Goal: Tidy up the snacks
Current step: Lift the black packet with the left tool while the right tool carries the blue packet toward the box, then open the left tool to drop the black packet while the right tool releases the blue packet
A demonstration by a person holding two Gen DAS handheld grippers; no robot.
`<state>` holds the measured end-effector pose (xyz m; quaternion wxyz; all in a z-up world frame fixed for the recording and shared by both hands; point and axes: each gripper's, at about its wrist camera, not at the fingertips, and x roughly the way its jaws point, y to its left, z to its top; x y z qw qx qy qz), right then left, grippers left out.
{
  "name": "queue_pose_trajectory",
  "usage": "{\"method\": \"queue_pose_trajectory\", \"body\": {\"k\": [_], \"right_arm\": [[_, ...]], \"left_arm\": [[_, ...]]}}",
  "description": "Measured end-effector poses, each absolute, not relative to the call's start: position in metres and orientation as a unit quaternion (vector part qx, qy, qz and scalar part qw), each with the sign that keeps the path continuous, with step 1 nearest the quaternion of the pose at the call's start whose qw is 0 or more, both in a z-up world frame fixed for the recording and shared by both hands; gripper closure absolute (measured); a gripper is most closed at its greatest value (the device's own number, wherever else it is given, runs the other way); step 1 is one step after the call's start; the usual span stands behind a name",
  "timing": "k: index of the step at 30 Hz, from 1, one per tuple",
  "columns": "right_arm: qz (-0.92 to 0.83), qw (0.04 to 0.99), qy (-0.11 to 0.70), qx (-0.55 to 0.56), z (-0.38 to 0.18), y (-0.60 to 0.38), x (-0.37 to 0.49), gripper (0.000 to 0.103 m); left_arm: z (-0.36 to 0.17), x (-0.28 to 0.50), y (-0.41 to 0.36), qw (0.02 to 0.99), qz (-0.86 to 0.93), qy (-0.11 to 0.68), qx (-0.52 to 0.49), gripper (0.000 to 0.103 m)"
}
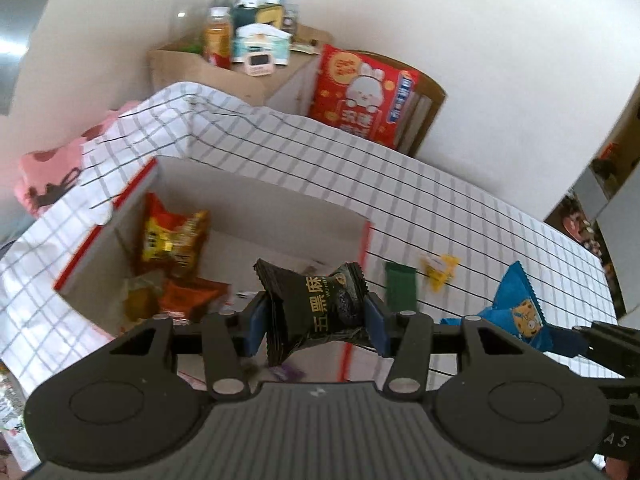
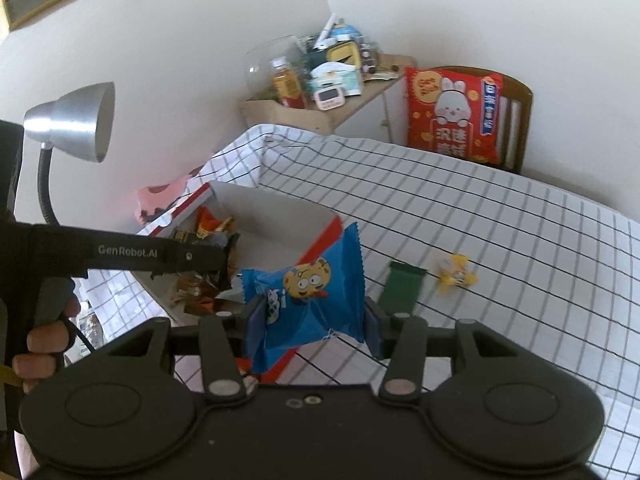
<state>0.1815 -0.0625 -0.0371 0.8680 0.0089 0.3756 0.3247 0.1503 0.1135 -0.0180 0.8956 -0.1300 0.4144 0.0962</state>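
Tilting downward over the white box (image 1: 280, 216), left hand-held gripper (image 1: 316, 320) clamping a crinkled black snack packet (image 1: 316, 304); right hand-held gripper (image 2: 316, 328) pinching a blue cookie packet (image 2: 316, 296) beside the box.

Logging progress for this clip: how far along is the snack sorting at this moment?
Partly done. Several orange and red snack packets already lie in the white red-edged cardboard box. In hand: the left tool grips a black wrapped snack, the right tool a blue cookie packet. Left on the checked tablecloth: a dark green packet and a small yellow wrapped candy.
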Motion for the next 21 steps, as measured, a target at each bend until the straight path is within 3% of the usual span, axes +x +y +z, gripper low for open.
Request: {"method": "queue_pose_trajectory", "body": {"k": [21], "right_arm": [[0.34, 0.853, 0.391, -0.059, -0.067, 0.058, 0.222, 0.055]], "left_arm": [[-0.051, 0.162, 0.23, 0.866, 0.207, 0.432, -0.144, 0.053]]}}
